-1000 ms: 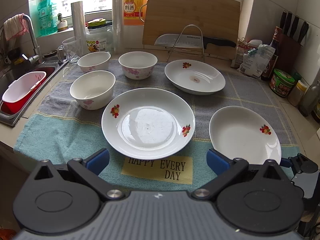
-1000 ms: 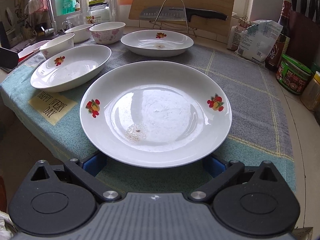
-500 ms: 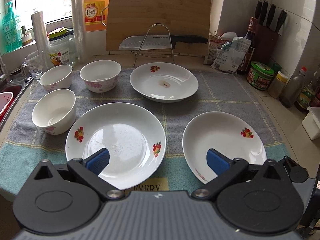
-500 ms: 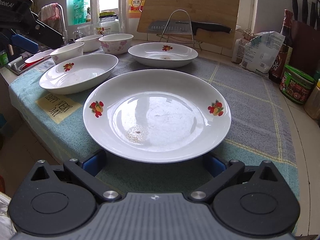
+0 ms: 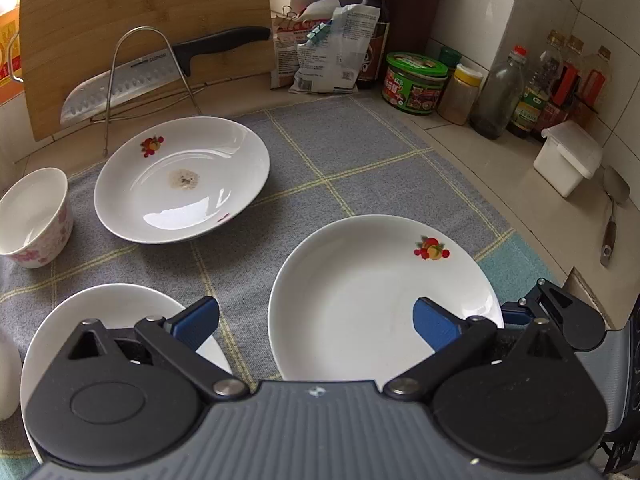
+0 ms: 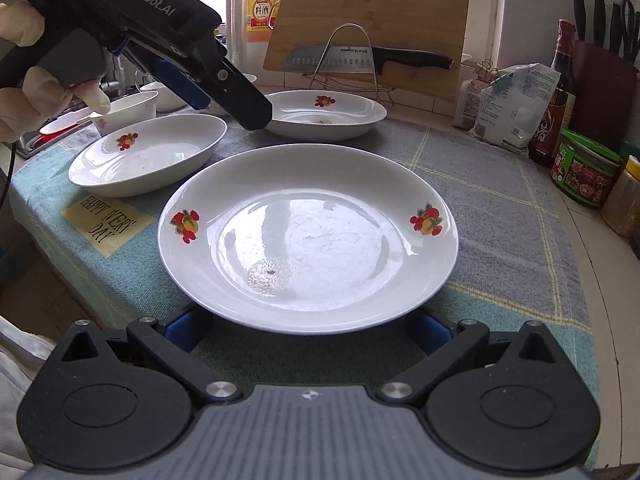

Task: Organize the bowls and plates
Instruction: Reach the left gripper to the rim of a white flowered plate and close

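White plate (image 6: 308, 236) between wide-open right gripper (image 6: 308, 330), perhaps touching, left gripper (image 5: 316, 320) spread, empty.

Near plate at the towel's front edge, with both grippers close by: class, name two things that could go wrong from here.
1. The near plate sits close to the towel's front edge; a nudge from the right gripper, jaws open beneath its rim, might tip it off.
2. The left gripper hangs open above two plates; lowering it carelessly could knock the left plate.
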Available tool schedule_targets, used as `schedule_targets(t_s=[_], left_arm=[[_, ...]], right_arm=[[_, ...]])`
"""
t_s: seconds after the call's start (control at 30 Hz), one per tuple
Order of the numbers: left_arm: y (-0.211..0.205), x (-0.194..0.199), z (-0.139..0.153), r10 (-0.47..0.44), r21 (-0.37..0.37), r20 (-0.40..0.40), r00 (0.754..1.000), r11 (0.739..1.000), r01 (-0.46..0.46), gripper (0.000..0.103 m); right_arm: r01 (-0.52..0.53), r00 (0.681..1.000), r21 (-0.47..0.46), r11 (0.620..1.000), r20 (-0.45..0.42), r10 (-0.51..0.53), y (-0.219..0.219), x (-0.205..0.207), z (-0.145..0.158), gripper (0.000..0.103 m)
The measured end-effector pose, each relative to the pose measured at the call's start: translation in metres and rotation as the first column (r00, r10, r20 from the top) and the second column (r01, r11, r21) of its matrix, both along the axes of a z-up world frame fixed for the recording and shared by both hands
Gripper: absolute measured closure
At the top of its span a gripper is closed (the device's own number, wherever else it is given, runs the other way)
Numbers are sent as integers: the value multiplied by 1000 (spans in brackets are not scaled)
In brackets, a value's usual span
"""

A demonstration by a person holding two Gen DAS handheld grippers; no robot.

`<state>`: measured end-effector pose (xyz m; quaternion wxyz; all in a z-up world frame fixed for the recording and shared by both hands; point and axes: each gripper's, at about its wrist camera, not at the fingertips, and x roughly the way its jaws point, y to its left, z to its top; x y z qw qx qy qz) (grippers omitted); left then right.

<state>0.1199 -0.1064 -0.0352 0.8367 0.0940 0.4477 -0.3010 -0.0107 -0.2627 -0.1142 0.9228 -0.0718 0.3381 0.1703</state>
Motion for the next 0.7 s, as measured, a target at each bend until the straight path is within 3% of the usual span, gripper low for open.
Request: schedule_targets(t_s=[0.23,0.53,0.7], left_arm=[[-9,40,-16,-133,-18,-116,984,991,132,1],[-29,70,-33,-267,-45,-240,933,963,264,3],[-39,77,-38,-294,-63,-288,911,955,288,8]], right_arm=[[22,1000,2,1000,8,-22,2,0,0,0],[58,998,-7,998,-13,-58,5,1,2,0],[54,999,-2,999,-1,-54,4,-1,1,0]])
